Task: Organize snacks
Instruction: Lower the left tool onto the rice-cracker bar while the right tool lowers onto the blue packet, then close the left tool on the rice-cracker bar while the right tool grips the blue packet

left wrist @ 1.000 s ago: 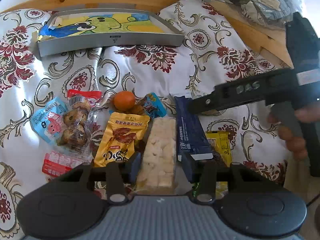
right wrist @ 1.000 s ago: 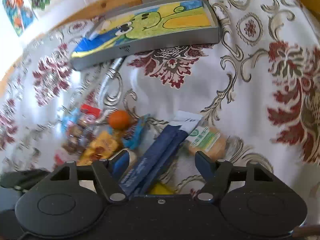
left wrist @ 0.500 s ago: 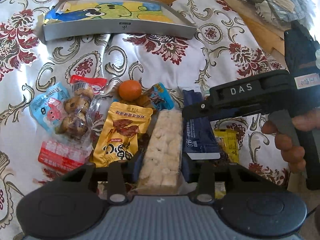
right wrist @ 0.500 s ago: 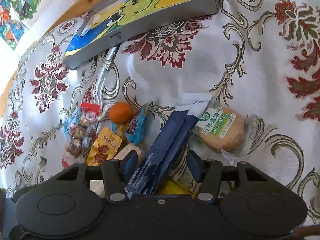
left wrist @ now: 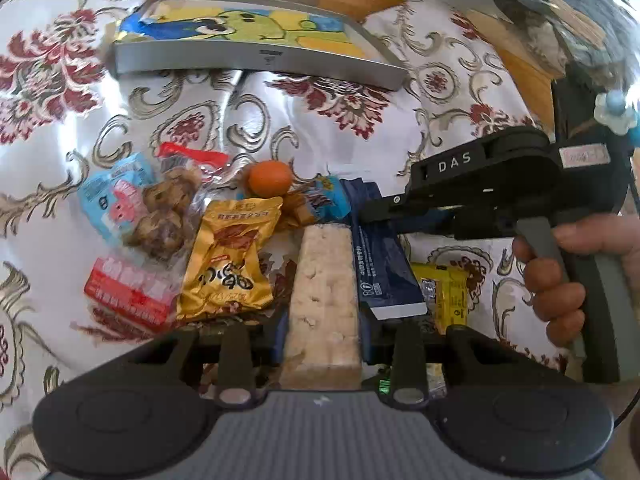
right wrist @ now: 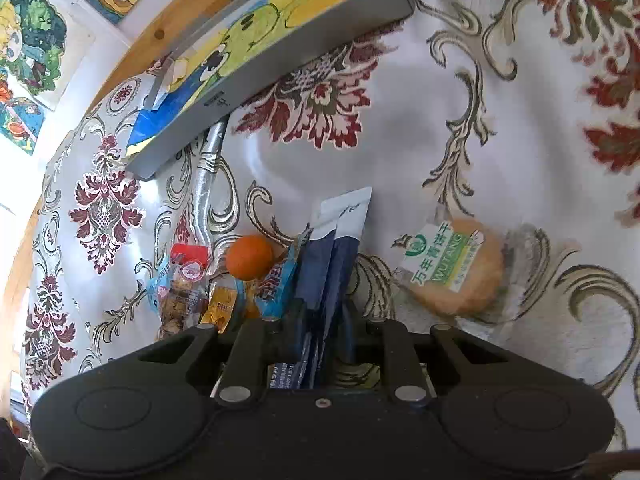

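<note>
Snacks lie in a loose pile on the patterned cloth [left wrist: 304,128], lower centre of both views, with the grey tray [left wrist: 256,58] well apart at the upper edge.

Left gripper [left wrist: 322,332]: jaws closed against both long sides of the pale bar [left wrist: 324,296]. The bar appears gripped near its close end. Its long axis runs from the bottom of the frame toward the top, pointing roughly at the tray.

Right gripper [right wrist: 322,320]: jaws drawn in on the blue packets [right wrist: 328,264], which appear to be two flat sachets side by side. Their long axis runs up the frame with a slight lean to the right, white ends farthest from the jaws. In the left view the right gripper [left wrist: 362,216] enters from the right, level over the blue packets [left wrist: 380,264], held by a hand [left wrist: 568,276].

Recommended procedure, as a judgement:
1. Confirm both grips are firm before lifting; the sachets are thin and may slip or fan apart.
2. Lift each item straight up to clear its neighbours. The bar touches the gold pouch [left wrist: 230,260] on its left and the blue packets on its right; dragging would disturb both.
3. Keep the two tools apart during the lift, since they work just beside each other.
4. Carry items toward the tray with the long axis kept parallel to the tray's long wall for neat stacking.

The orange ball [right wrist: 249,257] may roll if nudged. The round cake [right wrist: 456,266] lies clear, right of the packets.
</note>
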Motion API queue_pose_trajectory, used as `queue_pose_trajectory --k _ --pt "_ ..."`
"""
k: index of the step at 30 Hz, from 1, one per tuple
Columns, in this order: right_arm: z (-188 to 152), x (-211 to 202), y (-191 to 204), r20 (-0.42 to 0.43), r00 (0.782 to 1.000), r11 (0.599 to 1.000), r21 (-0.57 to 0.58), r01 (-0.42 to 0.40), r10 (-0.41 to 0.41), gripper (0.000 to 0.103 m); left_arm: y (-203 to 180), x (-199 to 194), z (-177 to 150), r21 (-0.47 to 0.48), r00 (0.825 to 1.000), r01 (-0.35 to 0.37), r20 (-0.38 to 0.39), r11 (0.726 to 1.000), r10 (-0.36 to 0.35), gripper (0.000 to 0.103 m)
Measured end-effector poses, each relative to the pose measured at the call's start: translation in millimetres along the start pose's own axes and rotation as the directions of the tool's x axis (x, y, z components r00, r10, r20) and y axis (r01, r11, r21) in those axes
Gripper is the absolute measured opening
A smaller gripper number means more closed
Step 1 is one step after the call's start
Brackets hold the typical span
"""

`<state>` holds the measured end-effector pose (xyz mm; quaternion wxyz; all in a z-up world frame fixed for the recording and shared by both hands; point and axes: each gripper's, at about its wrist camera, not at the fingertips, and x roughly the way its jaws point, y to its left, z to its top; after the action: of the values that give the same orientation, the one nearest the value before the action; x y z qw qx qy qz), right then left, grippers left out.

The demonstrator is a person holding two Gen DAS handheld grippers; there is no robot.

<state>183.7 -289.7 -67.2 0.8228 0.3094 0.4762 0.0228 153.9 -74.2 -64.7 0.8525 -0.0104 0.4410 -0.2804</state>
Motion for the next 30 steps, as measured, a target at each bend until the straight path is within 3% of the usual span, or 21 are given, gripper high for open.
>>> queue_pose_trajectory --k 4,10,23,30 --pt "0 0 6 0.003 1.000 0.999 -0.031 0.007 -0.007 0.012 2 -4 -3 -0.038 1.000 -0.012 0.010 0.999 0.012 0.037" --pt "-4 -11 14 0.041 0.999 0.996 -0.092 0.014 -0.011 0.007 -4 -17 -9 -0.057 0.999 -0.029 0.031 0.998 0.031 0.036" --pt "-14 -48 28 0.140 0.990 0.985 -0.173 0.002 0.022 0.005 -14 -47 -18 -0.094 0.990 -0.072 0.111 0.993 0.082 0.036" --pt "-12 -74 37 0.234 0.970 0.983 -0.184 -0.027 0.071 0.005 -12 -61 -12 -0.120 0.972 -0.102 0.201 0.987 0.125 0.036"
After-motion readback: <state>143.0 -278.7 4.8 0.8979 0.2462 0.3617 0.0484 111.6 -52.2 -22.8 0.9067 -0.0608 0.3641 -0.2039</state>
